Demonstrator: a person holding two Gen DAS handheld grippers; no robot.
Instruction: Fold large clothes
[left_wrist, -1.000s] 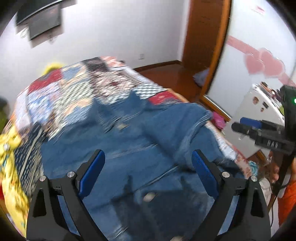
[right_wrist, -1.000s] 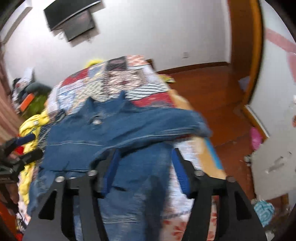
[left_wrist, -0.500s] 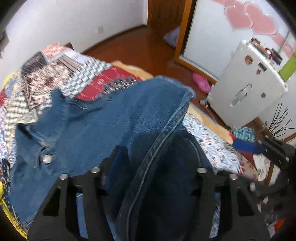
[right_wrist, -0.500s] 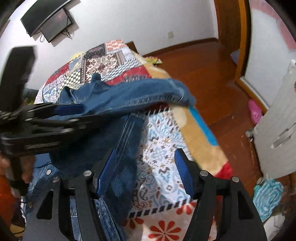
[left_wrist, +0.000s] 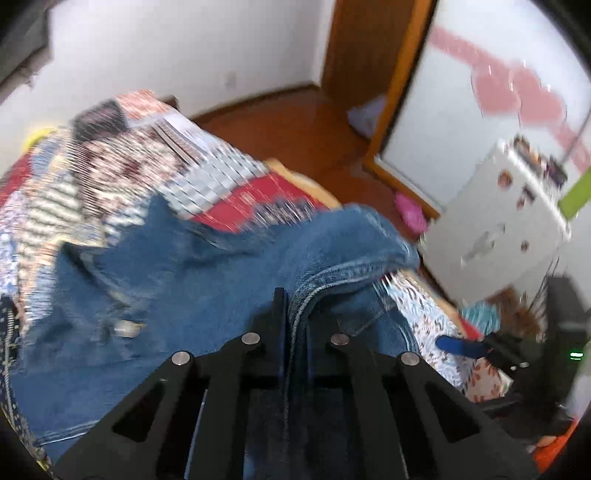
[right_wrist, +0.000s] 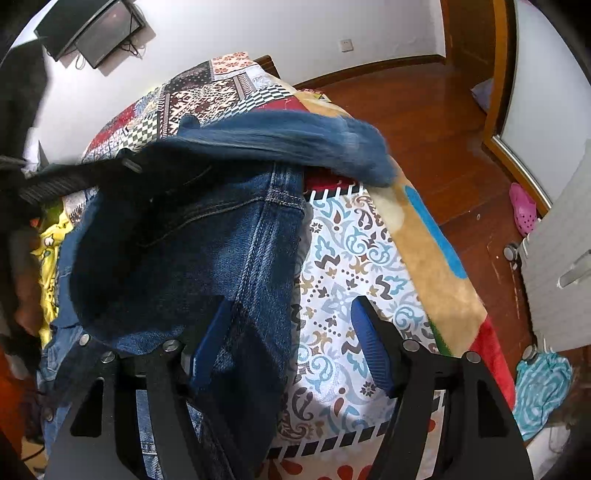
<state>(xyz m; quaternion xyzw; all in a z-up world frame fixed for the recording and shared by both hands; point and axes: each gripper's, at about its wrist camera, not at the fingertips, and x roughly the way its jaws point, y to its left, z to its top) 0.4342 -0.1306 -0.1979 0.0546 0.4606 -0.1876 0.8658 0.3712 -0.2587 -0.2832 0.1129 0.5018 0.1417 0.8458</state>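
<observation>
Slippage is the risk: the left gripper (left_wrist: 293, 314) pinches only a thin seam edge of the denim jacket (left_wrist: 177, 295), so a hard pull across the patchwork bed (right_wrist: 354, 258) could free it. The right gripper (right_wrist: 291, 339) stands wide, holding nothing, denim draping over its left finger
</observation>
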